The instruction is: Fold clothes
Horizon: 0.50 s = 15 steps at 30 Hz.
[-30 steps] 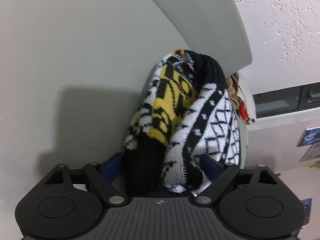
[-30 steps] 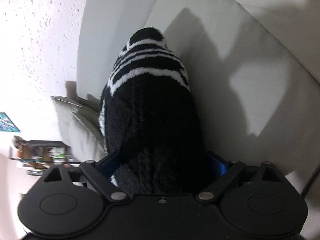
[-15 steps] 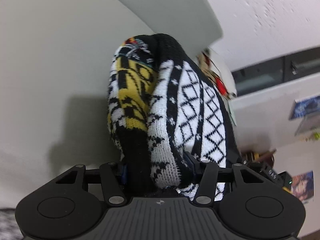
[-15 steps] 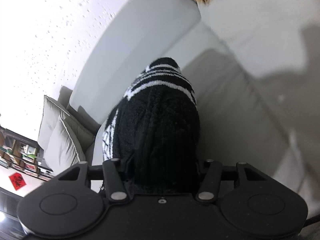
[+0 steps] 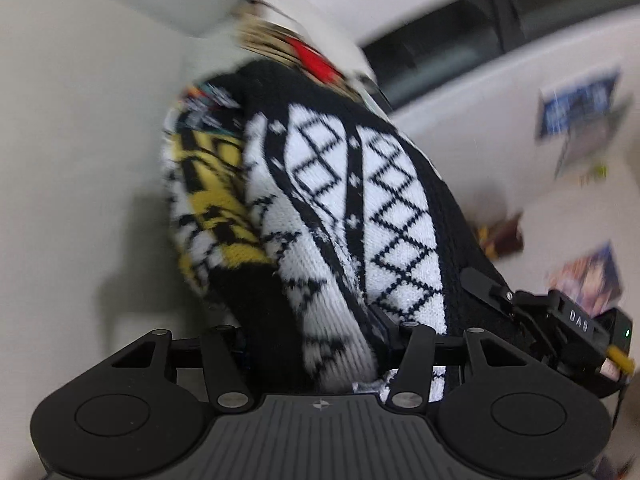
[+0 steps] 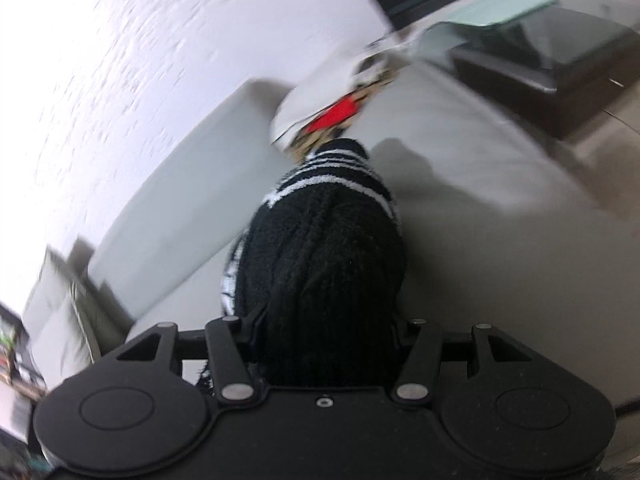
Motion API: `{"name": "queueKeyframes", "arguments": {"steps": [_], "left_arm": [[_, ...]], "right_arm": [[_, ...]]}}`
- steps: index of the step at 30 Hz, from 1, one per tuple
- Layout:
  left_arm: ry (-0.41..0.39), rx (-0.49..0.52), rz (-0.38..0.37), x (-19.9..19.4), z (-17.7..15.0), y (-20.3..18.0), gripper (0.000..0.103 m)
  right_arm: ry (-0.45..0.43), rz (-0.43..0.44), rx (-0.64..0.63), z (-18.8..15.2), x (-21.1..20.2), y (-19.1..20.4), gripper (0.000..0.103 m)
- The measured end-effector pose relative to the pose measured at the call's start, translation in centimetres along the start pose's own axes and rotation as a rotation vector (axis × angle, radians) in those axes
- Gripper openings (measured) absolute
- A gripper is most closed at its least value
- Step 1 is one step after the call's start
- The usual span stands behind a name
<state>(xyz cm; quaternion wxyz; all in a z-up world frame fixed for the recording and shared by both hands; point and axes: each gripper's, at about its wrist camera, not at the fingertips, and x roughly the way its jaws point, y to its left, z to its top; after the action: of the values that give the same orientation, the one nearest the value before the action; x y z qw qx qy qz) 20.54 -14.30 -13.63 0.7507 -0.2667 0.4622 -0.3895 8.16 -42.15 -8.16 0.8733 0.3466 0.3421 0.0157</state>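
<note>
A knitted sweater in black, white and yellow patterns hangs bunched between both grippers, above a pale grey sofa. My left gripper is shut on a thick fold of it; its fingers are buried in the knit. My right gripper is shut on the black part of the same sweater, which hides its fingers. The right gripper's body shows at the right edge of the left wrist view, close beside the left one.
The sofa's seat and backrest fill the view. A garment with red and tan print lies on the sofa arm behind the sweater. A dark coffee table stands beyond. Cushions sit at the far left.
Both grippers have closed from open onto the sweater and lifted and swung with it; the views have tilted away from the sofa towards the room, with motion blur.
</note>
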Motion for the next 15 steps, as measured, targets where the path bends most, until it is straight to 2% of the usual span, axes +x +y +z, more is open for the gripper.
{"name": "queueKeyframes", "arguments": {"steps": [5,9,11,13,15], "left_arm": [[0.048,0.143,-0.029,6.1,1.2,-6.4,0.049],[0.090,0.252,-0.017,9.7,1.4,-10.1,0.049],[0.118,0.268,0.012,10.4,1.1,-10.0,0.055],[0.143,0.271,0.024,9.9,0.4,-9.3,0.063],[0.153,0.287,0.056,8.5,-0.3,-8.7,0.066]], "right_arm": [[-0.145,0.059,0.143,0.8,-4.1,-6.5,0.051],[-0.174,0.038,0.213,0.7,-5.5,-9.3,0.053],[-0.189,0.027,0.248,0.7,-6.2,-10.7,0.064],[-0.203,0.016,0.283,0.7,-6.9,-12.0,0.073],[-0.218,0.005,0.318,0.7,-7.6,-13.4,0.080]]}}
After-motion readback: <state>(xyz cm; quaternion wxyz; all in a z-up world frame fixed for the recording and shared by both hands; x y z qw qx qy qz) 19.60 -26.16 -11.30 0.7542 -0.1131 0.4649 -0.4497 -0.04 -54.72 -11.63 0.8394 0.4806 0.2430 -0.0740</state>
